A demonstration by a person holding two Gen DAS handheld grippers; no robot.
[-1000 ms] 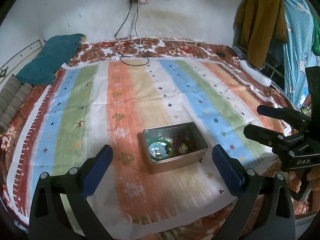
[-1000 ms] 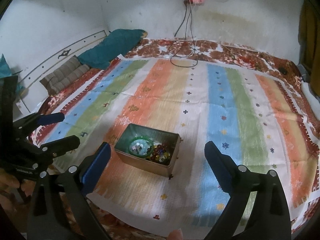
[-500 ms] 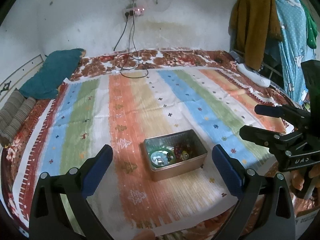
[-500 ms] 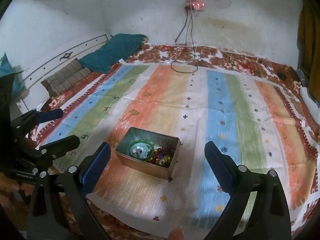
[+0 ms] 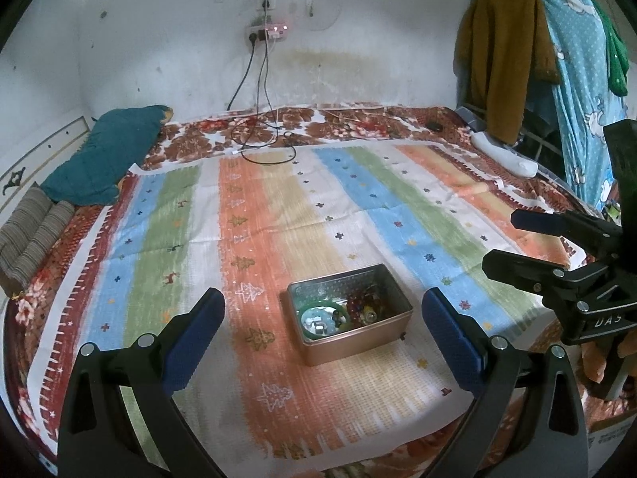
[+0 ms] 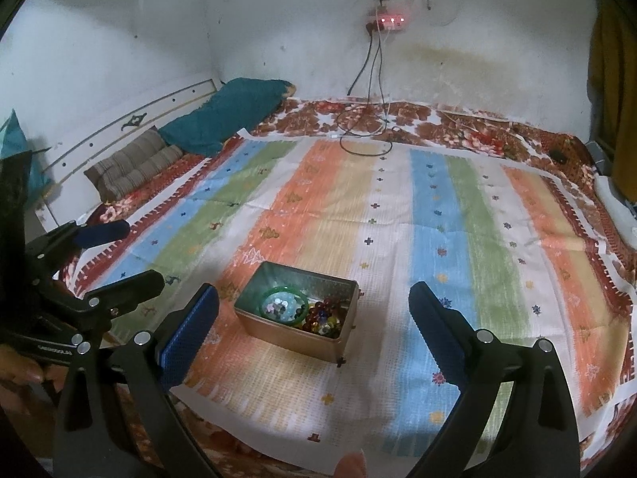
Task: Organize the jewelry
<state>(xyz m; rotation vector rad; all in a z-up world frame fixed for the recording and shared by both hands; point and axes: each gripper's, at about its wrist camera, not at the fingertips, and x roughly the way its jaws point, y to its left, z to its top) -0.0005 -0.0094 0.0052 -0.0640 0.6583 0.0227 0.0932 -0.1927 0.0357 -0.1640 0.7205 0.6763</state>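
A small open metal tin (image 5: 392, 334) (image 6: 290, 334) stands on the striped cloth near its front edge. Inside lie a green bangle (image 5: 318, 312) (image 6: 283, 303) around small pieces and a heap of red and amber beads (image 5: 364, 310) (image 6: 323, 318). My left gripper (image 5: 323, 324) is open and empty, held above and in front of the tin. My right gripper (image 6: 313, 320) is open and empty, also held back from the tin. The right gripper shows at the right of the left wrist view (image 5: 557, 255), the left gripper at the left of the right wrist view (image 6: 107, 259).
The striped cloth (image 5: 278, 219) covers a bed with a floral sheet (image 5: 318, 127). A teal pillow (image 5: 107, 159) and striped cushion (image 5: 32, 239) lie at the left. Charger cables (image 5: 258, 147) trail from a wall socket. Clothes (image 5: 517, 59) hang at the right.
Both grippers have lifted and drawn back a little, so the tin sits lower in each view and more wall shows. Both stay open and empty.
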